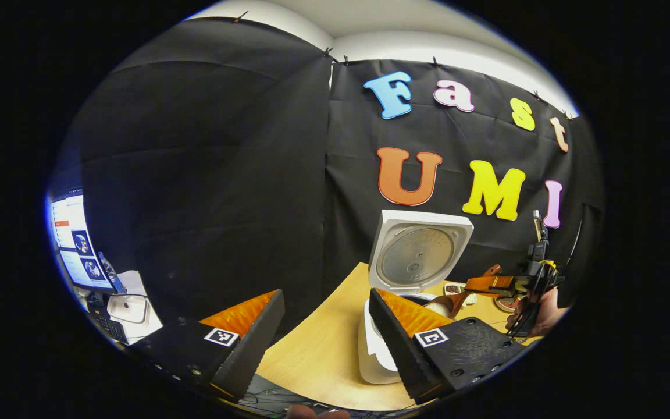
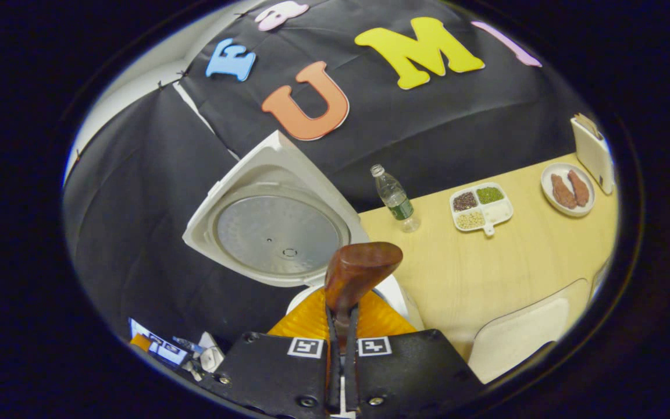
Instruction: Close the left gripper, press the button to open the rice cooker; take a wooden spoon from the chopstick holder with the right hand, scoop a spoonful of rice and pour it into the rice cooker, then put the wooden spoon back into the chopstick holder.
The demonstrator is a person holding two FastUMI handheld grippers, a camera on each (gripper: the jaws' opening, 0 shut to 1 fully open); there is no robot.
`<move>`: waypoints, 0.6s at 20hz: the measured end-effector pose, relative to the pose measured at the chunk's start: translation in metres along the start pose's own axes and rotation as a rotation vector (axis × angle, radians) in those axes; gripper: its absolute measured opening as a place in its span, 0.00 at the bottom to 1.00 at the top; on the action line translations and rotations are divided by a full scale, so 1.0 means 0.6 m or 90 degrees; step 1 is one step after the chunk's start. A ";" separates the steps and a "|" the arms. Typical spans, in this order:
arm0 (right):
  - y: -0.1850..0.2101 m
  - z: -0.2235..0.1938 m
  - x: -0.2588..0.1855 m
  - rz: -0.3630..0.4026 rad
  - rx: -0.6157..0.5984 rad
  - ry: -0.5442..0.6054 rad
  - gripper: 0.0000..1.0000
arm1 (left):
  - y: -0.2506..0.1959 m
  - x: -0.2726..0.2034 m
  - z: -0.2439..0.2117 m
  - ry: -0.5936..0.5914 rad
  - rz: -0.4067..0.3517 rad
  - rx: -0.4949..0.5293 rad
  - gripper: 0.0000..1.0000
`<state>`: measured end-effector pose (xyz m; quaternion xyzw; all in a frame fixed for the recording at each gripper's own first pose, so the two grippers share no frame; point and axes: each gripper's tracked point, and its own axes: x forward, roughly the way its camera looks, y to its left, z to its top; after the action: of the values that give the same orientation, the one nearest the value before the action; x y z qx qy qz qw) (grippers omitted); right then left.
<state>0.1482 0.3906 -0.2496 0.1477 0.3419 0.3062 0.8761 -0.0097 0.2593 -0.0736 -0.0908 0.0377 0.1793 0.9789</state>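
A: Starting at the left, what do you see in the left gripper view?

B: A lit monitor (image 1: 73, 244) far left, then the left gripper (image 1: 326, 326), its jaws spread wide with nothing between them. Past its fingers stands the white rice cooker (image 1: 377, 349) on the pale wooden table (image 1: 317, 355), its square lid (image 1: 419, 250) swung upright, the round metal inner plate facing us.

A: And right of that?

B: The right gripper (image 1: 506, 284), held by a hand (image 1: 544, 311), reaches in from the right with the dark brown wooden spoon (image 1: 457, 302). The bowl of the spoon sits over the open pot, white rice beneath it.

A: The right gripper view?

B: The lid again on the left, and the jaws nearly together, pinching the spoon's handle, the bowl pointing away. Farther right on the table: a clear plastic bottle (image 2: 394, 198), a white divided dish of grains (image 2: 480, 208), a round white plate with two brown pieces (image 2: 567, 189), then the white chopstick holder (image 2: 592, 152) at the far edge.
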 end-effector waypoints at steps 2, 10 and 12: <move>0.006 -0.001 0.003 -0.008 -0.038 0.000 0.08 | 0.001 0.002 -0.003 -0.001 0.000 -0.003 0.94; 0.026 0.015 -0.002 -0.045 -0.176 -0.009 0.08 | -0.004 0.005 -0.003 -0.007 -0.009 -0.005 0.95; 0.032 0.018 -0.004 -0.051 -0.214 -0.014 0.08 | -0.006 0.008 -0.003 -0.009 -0.010 -0.006 0.94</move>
<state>0.1459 0.4031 -0.2315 -0.0112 0.2819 0.3220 0.9037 -0.0043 0.2574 -0.0750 -0.0944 0.0295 0.1726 0.9800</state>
